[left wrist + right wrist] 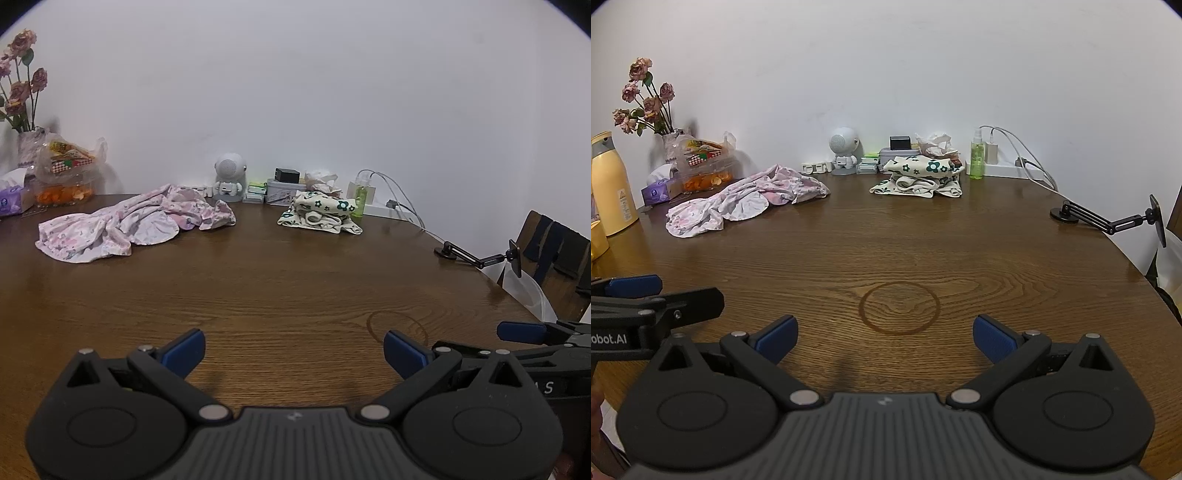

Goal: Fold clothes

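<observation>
A crumpled pink and white floral garment (133, 225) (738, 201) lies spread at the far left of the brown wooden table (277, 295) (886, 240). A cream garment with dark green flowers (321, 212) (919, 175) sits bunched at the far centre-right. My left gripper (293, 354) hovers open over the near table with nothing between its blue pads. Beside it on the right, my right gripper (884, 339) also stands open and empty above a ring stain (899, 308). Both are far from the clothes.
Along the back wall stand a vase of dried roses (646, 99), a snack bag (701, 155), a tissue box (657, 188), a white astronaut speaker (844, 151), small boxes, a green spray bottle (977, 155) and cables. A black phone arm (1108, 221) stands at the right edge, a yellow bottle (609, 184) at left.
</observation>
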{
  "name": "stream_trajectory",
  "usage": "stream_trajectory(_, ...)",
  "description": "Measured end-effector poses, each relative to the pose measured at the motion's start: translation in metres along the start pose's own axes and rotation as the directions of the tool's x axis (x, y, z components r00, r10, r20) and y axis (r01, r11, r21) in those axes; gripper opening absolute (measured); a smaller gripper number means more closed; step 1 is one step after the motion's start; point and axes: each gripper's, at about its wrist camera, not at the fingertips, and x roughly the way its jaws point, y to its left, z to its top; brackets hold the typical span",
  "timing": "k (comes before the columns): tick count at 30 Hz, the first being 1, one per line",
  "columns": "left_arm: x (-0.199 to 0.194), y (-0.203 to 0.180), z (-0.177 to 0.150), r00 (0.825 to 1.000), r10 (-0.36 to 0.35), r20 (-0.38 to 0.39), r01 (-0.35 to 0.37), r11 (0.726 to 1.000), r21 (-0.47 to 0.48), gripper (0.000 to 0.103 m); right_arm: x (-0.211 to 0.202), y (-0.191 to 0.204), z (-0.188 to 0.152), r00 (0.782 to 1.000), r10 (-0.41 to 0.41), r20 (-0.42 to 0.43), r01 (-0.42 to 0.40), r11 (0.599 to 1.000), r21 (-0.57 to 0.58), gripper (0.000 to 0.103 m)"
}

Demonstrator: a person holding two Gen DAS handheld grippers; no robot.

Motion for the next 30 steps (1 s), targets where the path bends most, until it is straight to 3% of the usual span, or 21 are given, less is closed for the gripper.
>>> stream_trajectory(30,0.0002,-0.0013,-0.0005,1.0,-0.002,-0.007,0.002,1.0,0.01,0.103,-0.0001,-0.0002,0.0001,1.0,0.001,0.0,-0.001,1.0,0.002,0.103)
